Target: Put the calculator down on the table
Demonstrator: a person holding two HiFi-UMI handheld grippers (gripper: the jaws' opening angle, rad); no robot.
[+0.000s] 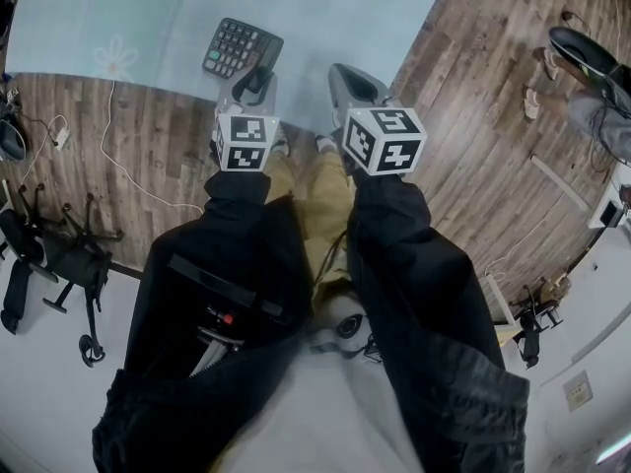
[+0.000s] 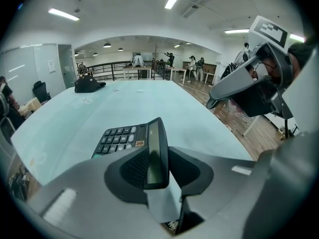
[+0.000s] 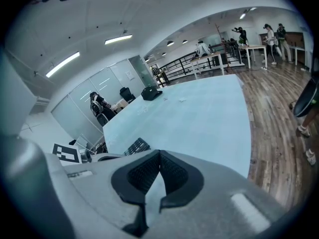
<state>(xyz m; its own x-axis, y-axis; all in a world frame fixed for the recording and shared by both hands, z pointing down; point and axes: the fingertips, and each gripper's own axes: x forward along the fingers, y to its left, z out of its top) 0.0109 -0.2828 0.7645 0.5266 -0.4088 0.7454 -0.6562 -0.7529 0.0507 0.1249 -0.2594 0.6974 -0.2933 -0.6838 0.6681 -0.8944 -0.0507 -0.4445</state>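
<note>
A dark calculator [image 1: 237, 47] with grey keys lies flat on the pale blue table [image 1: 325, 8], near its front edge. My left gripper [image 1: 258, 77] stands open around the calculator's display end. In the left gripper view the calculator [image 2: 119, 136] rests against the left pad, and a gap shows between it and the right pad [image 2: 189, 168]. My right gripper [image 1: 345, 72] hovers beside it to the right, over the table's edge, shut with nothing between its pads. The right gripper view shows the calculator's keys [image 3: 135, 146] to the left of the shut jaws.
A black cap [image 2: 88, 83] sits far back on the table. Wooden floor surrounds the table, with a white cable [image 1: 118, 156] at the left. A black chair base [image 1: 59, 254] stands at lower left. A person's feet [image 1: 552, 77] are at the right.
</note>
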